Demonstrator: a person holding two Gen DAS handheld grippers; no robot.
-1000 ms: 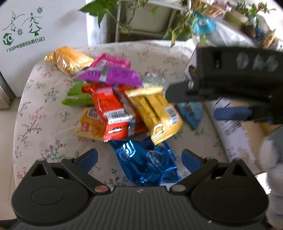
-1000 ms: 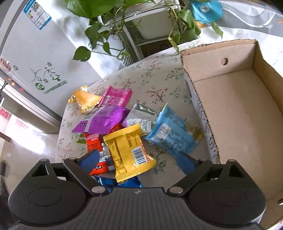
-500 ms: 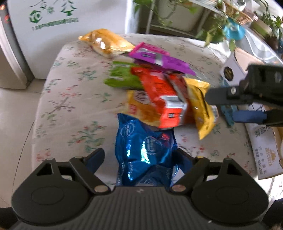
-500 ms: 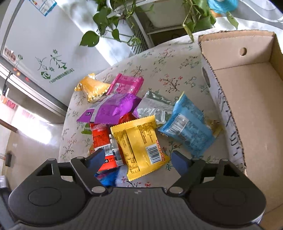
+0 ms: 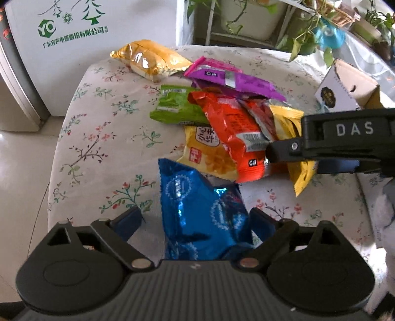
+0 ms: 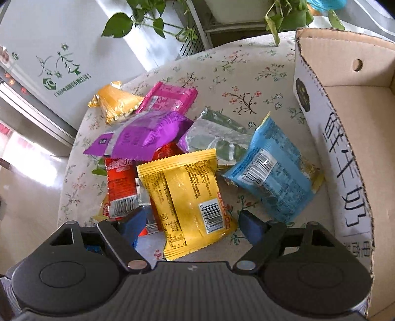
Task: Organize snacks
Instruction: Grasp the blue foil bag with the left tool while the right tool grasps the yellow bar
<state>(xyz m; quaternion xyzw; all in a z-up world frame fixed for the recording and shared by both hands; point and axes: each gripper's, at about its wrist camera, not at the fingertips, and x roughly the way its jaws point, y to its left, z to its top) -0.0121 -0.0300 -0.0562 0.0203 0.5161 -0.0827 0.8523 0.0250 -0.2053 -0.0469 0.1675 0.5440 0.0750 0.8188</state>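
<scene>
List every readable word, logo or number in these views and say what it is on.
"DAS": right gripper body.
"YC" and tree logo: white cabinet; its Chinese line is too small.
"鲜牛奶": cardboard box wall.
"小") style characters: yellow packet, partly hidden.
Barcode digits: unreadable.

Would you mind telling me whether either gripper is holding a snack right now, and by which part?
Nothing is held. The left gripper straddles the blue packet, jaws opening, pads clear. The right gripper straddles the yellow packet, also without pressing.

White fridge (image 5: 74,37) (tree logo), potted plants (image 6: 138,22).
</scene>
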